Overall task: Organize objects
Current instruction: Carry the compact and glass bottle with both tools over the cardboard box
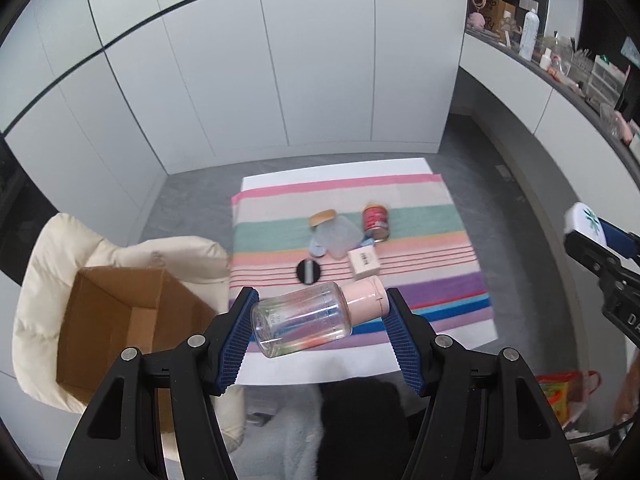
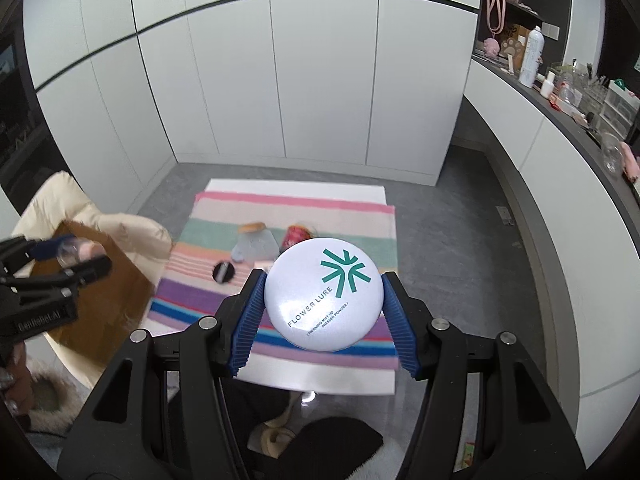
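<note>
My left gripper (image 1: 320,316) is shut on a clear bottle with a pink cap (image 1: 316,316), held sideways above the near edge of the striped towel (image 1: 420,276). An open cardboard box (image 1: 116,320) sits on a cream chair to its left. My right gripper (image 2: 322,300) is shut on a round white powder compact (image 2: 322,292) with a green logo, held above the towel (image 2: 192,284). On the towel lie a red can (image 1: 376,222), a clear plastic container (image 1: 338,236), a small pink box (image 1: 364,263) and a black round disc (image 1: 308,271).
The towel lies on a white table on a grey floor. A cream chair (image 1: 52,252) holds the box at left. White cabinets stand behind. A cluttered counter (image 1: 560,60) runs along the right. A colourful bag (image 1: 564,392) lies on the floor at right.
</note>
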Demonstrator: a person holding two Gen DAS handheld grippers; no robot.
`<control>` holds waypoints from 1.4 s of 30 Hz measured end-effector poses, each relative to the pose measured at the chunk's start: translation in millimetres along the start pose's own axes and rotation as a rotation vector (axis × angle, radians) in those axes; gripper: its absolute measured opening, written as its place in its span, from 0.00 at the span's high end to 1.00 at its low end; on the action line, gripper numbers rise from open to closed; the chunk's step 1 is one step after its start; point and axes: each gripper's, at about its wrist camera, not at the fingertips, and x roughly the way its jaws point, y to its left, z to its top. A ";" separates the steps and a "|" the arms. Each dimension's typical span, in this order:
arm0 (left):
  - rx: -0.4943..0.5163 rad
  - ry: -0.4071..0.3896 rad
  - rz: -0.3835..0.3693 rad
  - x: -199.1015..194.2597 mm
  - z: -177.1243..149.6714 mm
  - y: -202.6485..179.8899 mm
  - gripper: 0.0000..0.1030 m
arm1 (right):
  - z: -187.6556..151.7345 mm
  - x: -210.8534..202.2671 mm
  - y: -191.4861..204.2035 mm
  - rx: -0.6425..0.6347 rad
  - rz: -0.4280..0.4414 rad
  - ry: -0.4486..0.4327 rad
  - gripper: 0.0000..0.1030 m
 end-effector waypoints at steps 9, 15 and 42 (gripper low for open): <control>-0.002 0.003 -0.015 -5.4 -36.0 7.8 0.37 | -53.7 0.1 7.6 0.005 0.045 0.078 0.42; -0.010 -0.011 -0.017 -3.2 -51.8 12.8 0.37 | -78.2 -5.2 17.6 -0.019 0.047 0.102 0.42; -0.280 0.075 0.121 23.0 -102.5 150.4 0.37 | -63.6 34.4 158.4 -0.284 0.215 0.151 0.42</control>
